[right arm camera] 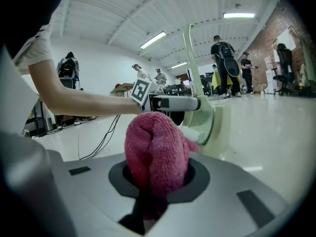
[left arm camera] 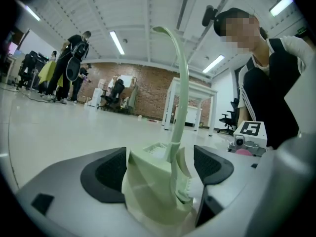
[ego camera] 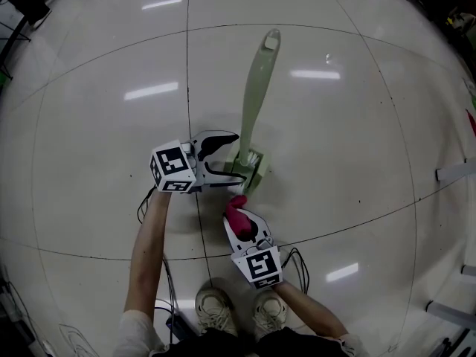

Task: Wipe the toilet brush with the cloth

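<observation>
Between left tongs (left arm camera: 159,164) one toilet brush (left arm camera: 148,191), between right tongs (right arm camera: 157,177) one cloth (right arm camera: 155,144)

Head view, steeply downward. A pale green plastic toilet brush (ego camera: 257,88) is seen standing upright in its matching pale green holder (ego camera: 257,174) on a glossy white tiled floor (ego camera: 357,125). The long handle is tapered, with a hole at its tip. The left gripper (ego camera: 239,159) is placed at the holder, one jaw on either side of it. A bunched magenta terry cloth (ego camera: 236,211) is clamped in the right gripper (ego camera: 239,216), just beside the holder's near corner. Two pale sneakers (ego camera: 216,309) are visible below.
</observation>
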Tool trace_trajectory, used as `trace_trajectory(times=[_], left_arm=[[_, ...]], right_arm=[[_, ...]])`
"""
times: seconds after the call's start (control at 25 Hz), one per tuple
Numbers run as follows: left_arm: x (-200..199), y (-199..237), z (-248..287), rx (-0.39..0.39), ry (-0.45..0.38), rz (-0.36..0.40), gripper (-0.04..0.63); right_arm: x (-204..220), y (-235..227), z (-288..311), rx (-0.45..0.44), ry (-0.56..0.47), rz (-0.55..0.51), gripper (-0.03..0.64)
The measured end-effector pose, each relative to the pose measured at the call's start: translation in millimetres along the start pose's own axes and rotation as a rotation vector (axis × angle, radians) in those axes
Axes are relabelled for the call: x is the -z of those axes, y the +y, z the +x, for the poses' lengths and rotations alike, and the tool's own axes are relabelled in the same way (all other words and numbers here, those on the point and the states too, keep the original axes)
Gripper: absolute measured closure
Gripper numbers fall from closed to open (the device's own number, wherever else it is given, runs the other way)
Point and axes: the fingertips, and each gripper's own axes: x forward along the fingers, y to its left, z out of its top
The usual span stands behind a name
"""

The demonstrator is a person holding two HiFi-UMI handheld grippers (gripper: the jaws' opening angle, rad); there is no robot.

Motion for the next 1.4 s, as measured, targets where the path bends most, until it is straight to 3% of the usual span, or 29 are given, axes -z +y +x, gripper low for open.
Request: trace_trajectory(times=[0.16, 0.28, 0.36, 0.48, 0.6, 0.76, 0.84, 0.92, 1.08, 1.24, 1.4], left_arm=[[9, 2, 5, -0.02, 0.056, 0.016, 0.19], [10, 3, 7, -0.042, 0.04, -0.002, 0.19], [11, 3, 6, -0.044, 0.029, -0.02, 0.19], [13, 4, 5, -0.048, 0.03, -0.028, 0.19], [13, 0, 7, -0.058, 0.027, -0.029, 0.19], [14, -6, 4, -0.064, 0.022, -0.033, 0.19], [15, -9, 1, -0.074, 0.01, -0.042, 0.19], [16, -15, -2, -0.08, 0.007, -0.046, 0.19], [21, -40, -6, -0.066, 0.019, -0.039, 0.189], [28, -65, -12, -0.07, 0.01, -0.041, 0.19], [39, -82, -19, -0.076, 0.026, -0.052, 0.19]], right_arm=[[-4, -7, -16, 0.079, -0.033, 0.0, 0.548], [-11, -29, -46, 0.265, -0.086, 0.096, 0.548], [-9, -37, -58, 0.328, -0.067, 0.126, 0.548], [-1, -27, -53, 0.285, -0.04, 0.121, 0.548], [6, -13, -42, 0.195, -0.002, 0.11, 0.548], [16, 9, -21, 0.059, 0.121, 0.115, 0.548], [16, 19, -12, 0.017, 0.12, 0.065, 0.548], [13, 21, -10, 0.015, 0.095, 0.022, 0.548], [9, 20, -20, 0.042, 0.068, 0.037, 0.548], [14, 29, -26, 0.022, 0.081, 0.048, 0.548], [24, 22, -32, 0.075, 0.104, 0.042, 0.548]])
